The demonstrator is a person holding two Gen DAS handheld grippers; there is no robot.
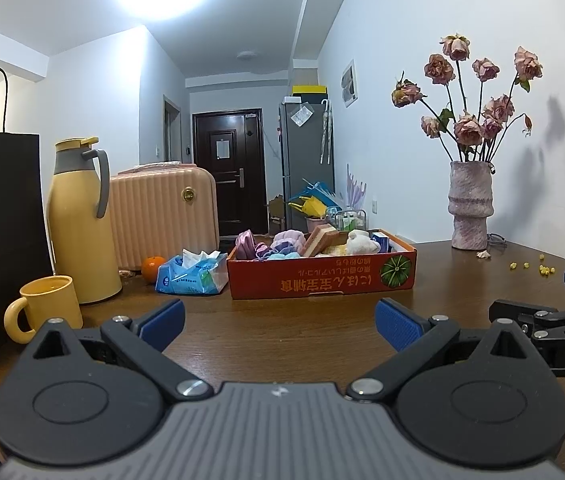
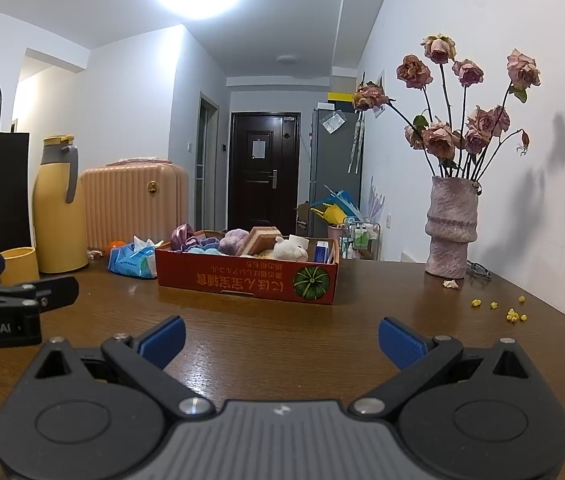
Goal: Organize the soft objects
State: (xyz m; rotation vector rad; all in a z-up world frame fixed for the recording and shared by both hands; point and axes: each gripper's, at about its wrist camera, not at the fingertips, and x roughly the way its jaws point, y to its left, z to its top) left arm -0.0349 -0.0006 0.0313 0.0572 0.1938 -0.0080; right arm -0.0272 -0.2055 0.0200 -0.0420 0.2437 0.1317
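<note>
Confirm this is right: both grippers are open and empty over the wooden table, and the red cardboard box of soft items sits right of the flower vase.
One detail is wrong: the red cardboard box sits left of the flower vase, not right, as the right wrist view shows. The rest holds: the left gripper and right gripper are both open and empty over the wooden table.

Red cardboard box (image 1: 322, 276) with a green pumpkin print sits on the wooden table, open-topped, soft stuff piled inside. From its left end: purple satin scrunchie (image 1: 245, 242), pink fluffy cloth (image 1: 288, 238), light blue soft pieces (image 1: 282, 256) low in the middle. Layered pink-and-yellow sponge (image 1: 320, 240) leans tilted at centre. White plush toy (image 1: 360, 244) sits right of it, touching the sponge. Small blue-white carton (image 1: 382, 240) stands at the right end.
</note>
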